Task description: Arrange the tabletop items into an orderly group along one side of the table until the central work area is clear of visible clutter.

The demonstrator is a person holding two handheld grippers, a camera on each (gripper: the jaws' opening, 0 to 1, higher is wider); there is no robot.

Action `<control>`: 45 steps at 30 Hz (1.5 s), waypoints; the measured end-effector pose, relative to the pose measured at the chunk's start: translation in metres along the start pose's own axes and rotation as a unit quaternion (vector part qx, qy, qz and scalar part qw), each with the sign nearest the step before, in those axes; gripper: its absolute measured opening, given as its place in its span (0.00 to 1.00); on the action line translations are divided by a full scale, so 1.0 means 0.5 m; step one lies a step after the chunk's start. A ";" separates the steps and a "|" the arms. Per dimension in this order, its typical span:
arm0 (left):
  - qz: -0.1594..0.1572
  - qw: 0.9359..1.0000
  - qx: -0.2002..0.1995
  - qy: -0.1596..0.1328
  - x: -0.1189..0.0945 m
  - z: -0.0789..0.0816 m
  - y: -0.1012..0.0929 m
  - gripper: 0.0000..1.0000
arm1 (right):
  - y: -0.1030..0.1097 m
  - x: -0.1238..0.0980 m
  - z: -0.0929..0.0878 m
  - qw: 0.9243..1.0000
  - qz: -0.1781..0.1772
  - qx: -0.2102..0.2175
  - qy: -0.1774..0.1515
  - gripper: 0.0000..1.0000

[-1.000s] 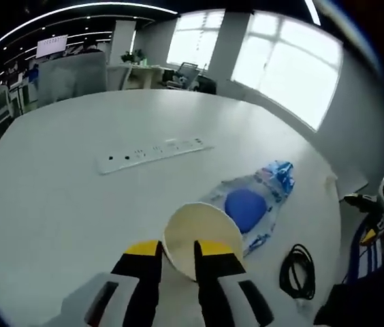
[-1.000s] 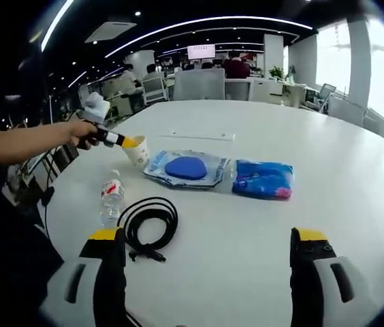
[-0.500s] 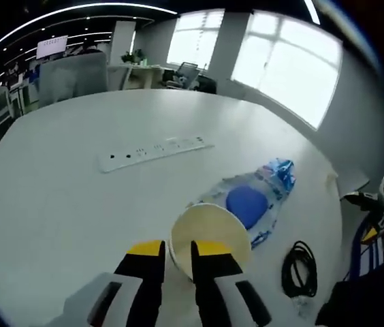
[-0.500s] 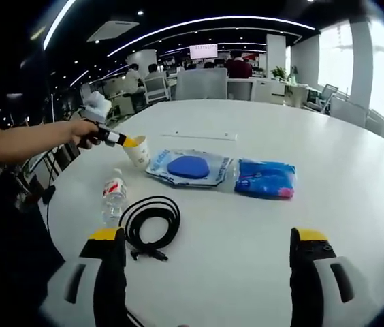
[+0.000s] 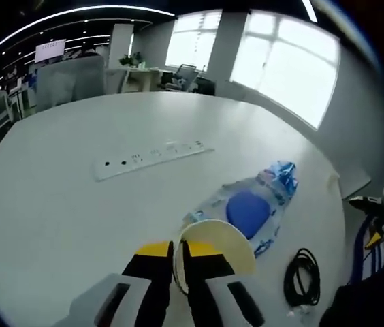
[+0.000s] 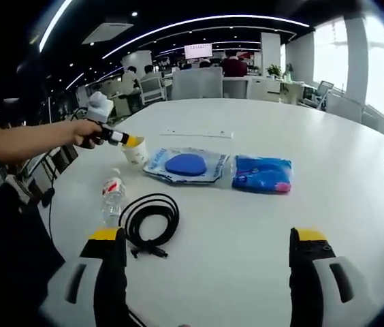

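Across the white round bench (image 6: 328, 225) of an open office, the left tool (image 5: 177, 253) pinches the paper cup (image 5: 220, 251) rim, the blue-pouch bag (image 5: 248, 210) just beyond it — the right tool (image 6: 209, 240) spread wide, the black cable coil (image 6: 151, 219) and water bottle (image 6: 112, 197) ahead-left.

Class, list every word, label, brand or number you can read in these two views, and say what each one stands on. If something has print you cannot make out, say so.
No text can be read in these views.
Water bottle: red and white label, print too small to read.
Blue packet: printed wrapper, blurred.
Clear bag with a blue item inside: edge markings unreadable.
Hanging screen in the background: bright, content illegible.
Power strip: only sockets, no legible marks.
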State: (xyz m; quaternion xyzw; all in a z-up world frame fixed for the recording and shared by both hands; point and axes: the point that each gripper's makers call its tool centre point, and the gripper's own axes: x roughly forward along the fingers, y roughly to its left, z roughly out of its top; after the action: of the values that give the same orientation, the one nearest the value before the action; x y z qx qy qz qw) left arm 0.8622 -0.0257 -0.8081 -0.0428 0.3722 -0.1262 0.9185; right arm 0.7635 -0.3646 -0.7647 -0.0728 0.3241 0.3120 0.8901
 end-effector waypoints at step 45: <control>0.016 0.999 0.015 -0.023 -0.157 -0.003 -0.011 0.56 | 0.082 0.026 0.049 0.997 0.050 -0.051 -0.014 0.99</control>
State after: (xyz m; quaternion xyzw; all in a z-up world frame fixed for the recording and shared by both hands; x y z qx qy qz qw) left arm 0.8058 -0.0103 -0.7552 -0.0265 0.3494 -0.1159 0.9294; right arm 0.7595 -0.3176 -0.7508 -0.0977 0.2987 0.3732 0.8729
